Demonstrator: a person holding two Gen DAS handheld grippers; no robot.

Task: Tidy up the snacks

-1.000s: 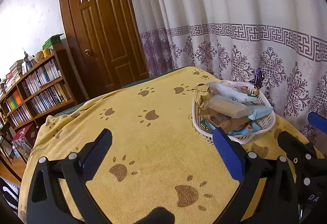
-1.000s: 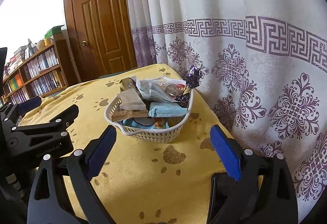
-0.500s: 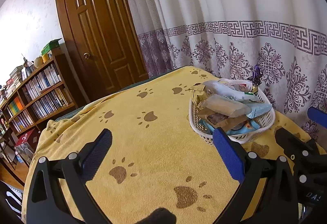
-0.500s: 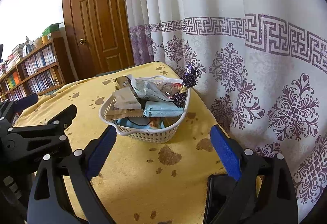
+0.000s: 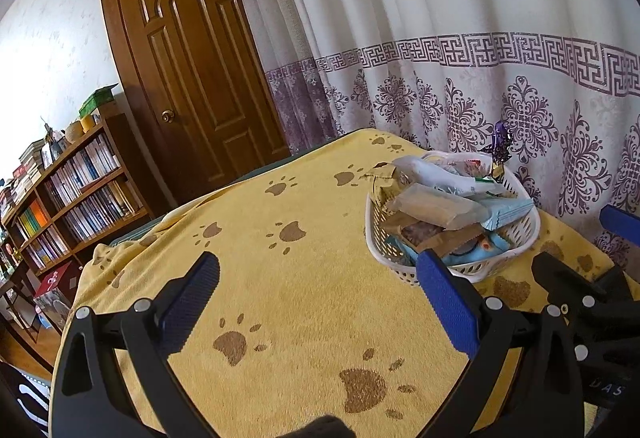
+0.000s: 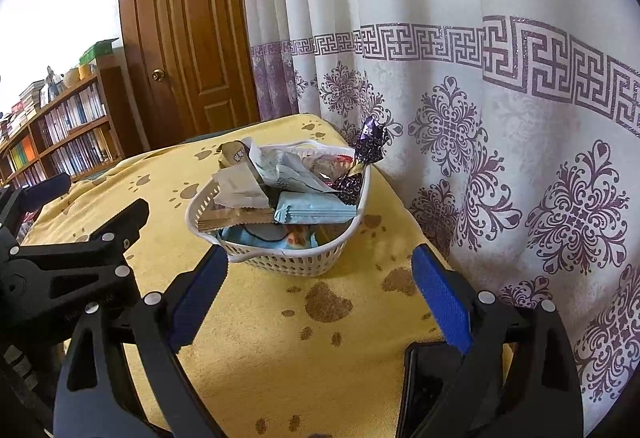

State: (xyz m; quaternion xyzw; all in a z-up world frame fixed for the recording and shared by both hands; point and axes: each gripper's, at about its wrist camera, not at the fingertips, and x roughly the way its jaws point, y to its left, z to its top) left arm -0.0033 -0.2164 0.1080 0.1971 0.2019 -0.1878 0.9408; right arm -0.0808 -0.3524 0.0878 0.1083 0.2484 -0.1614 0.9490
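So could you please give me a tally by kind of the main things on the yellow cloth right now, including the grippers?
Basket, white, heaped with snack packets: 1
Purple foil candy standing at the basket's far rim: 1
Dark phone-like slab on the cloth near the right gripper: 1
Grippers, left and right, both open and empty: 2
Total: 5
The packets overlap too much to count.

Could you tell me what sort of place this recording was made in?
Most likely a room in a home, perhaps a study: a panelled wooden door, a bookshelf crammed with books, patterned curtains, and a paw-print cloth covering the table.
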